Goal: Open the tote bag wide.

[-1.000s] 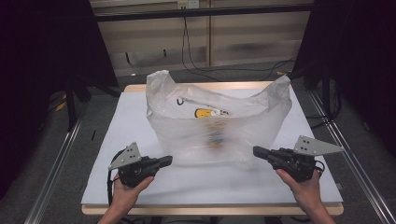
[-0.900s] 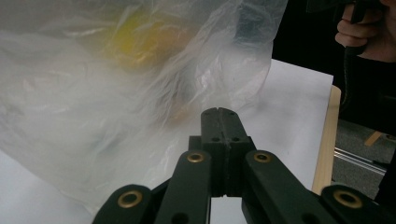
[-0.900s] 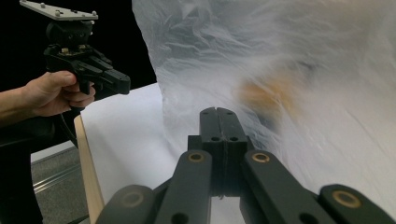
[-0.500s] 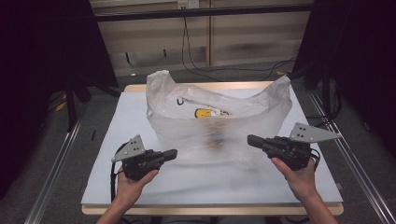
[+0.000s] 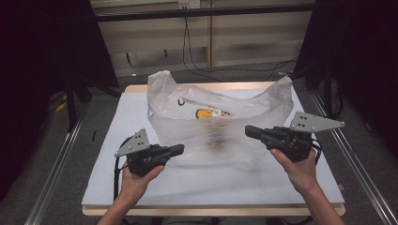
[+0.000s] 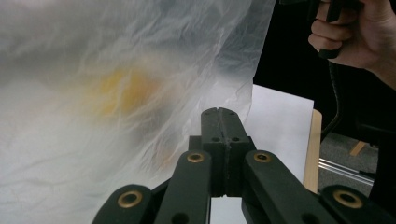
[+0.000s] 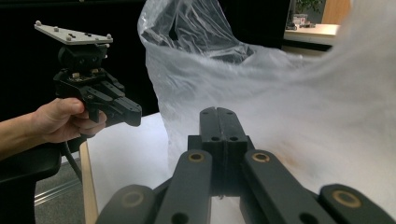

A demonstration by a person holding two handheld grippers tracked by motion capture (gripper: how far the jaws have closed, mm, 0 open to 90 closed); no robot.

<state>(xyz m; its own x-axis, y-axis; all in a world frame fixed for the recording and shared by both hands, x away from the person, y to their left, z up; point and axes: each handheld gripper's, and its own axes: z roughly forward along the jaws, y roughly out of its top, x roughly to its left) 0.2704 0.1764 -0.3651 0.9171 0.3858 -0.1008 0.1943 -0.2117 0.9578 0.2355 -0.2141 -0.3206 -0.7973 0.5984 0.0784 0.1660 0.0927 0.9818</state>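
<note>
A large translucent plastic bag (image 5: pixel 220 129) stands open in the middle of the white table (image 5: pixel 129 117). Inside it a yellow item (image 5: pixel 206 114) and some dim orange shapes show through the film. My left gripper (image 5: pixel 180 149) is shut with nothing in it, its tip close to the bag's lower left side. In the left gripper view its closed jaws point at the bag (image 6: pixel 116 93). My right gripper (image 5: pixel 247 131) is shut too and empty, its tip near the bag's right side. The right gripper view shows the bag (image 7: pixel 280 93) and, beyond it, the left gripper (image 7: pixel 133 114).
Metal rails (image 5: pixel 56 164) run along both sides of the table. Cables (image 5: pixel 197 65) hang down behind it, in front of a pale wall. Dark curtains stand at left and right. The wooden table edge (image 5: pixel 211 210) lies near the person's forearms.
Both hands have moved inward toward the bag. The right gripper has shifted left and a little farther up the table; the left has shifted right. Both stay shut.
</note>
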